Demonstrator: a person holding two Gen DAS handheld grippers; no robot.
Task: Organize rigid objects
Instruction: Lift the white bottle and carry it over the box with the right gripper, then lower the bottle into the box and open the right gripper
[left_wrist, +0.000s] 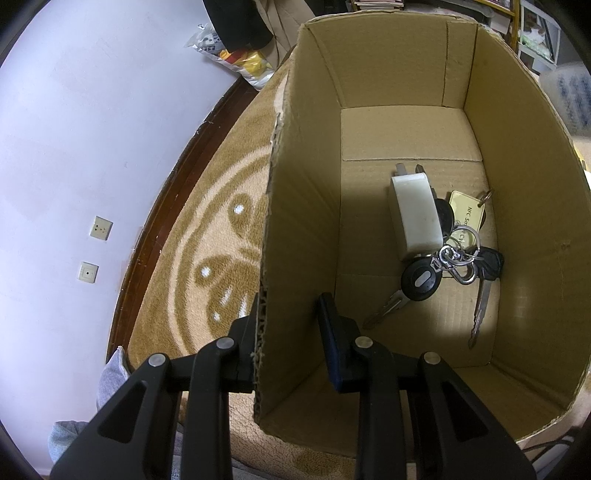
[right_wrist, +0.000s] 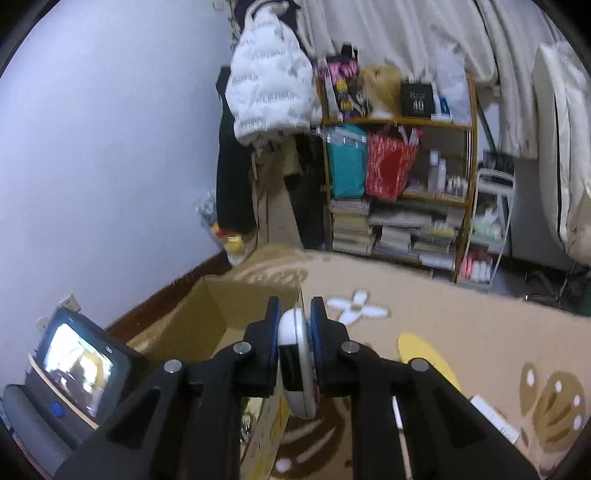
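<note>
The left gripper (left_wrist: 291, 317) straddles the box (left_wrist: 295, 229) wall, jaws parted, one finger inside. Keys (left_wrist: 443, 258) lie on its floor. The right gripper (right_wrist: 294, 317) clamps a white disc (right_wrist: 295, 365) above the rug (right_wrist: 480, 332).

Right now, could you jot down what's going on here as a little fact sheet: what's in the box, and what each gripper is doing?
container: open cardboard box on a patterned rug
inside box: white plug adapter; key bunch with yellow tag
left gripper: straddles the box's side wall, one finger outside, one inside
right gripper: shut on a flat white device, beside the box rim
beside box: small screen, lit
</note>
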